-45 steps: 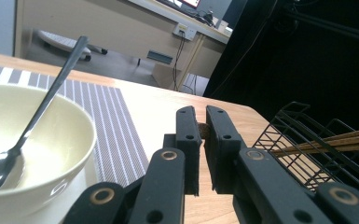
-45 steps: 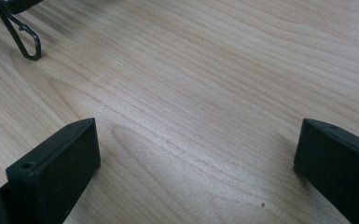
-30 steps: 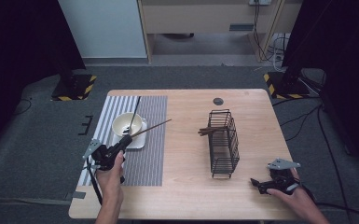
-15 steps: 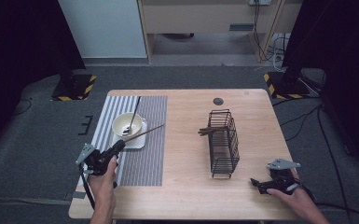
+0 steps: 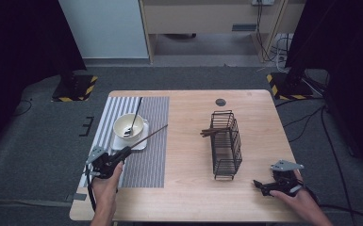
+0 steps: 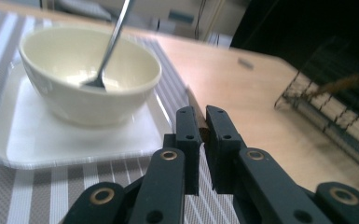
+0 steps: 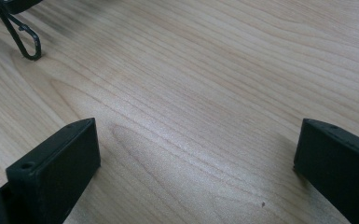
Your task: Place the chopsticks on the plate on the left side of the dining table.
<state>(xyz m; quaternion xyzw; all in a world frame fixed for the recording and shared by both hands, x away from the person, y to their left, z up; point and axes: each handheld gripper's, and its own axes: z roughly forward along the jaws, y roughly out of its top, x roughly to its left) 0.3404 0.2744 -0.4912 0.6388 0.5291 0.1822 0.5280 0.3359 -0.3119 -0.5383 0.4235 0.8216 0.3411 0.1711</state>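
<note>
There we saw the left hand-held gripper (image 5: 122, 153) clamped on a thin brown chopstick (image 5: 148, 136), slanting over the striped mat (image 5: 153, 162) beside the bowl (image 5: 128, 126). The right hand-held gripper (image 5: 259, 185) rested wide apart near the counter's (image 5: 188, 188) front edge, bare wood between it and the wire rack (image 5: 227, 146).
</note>
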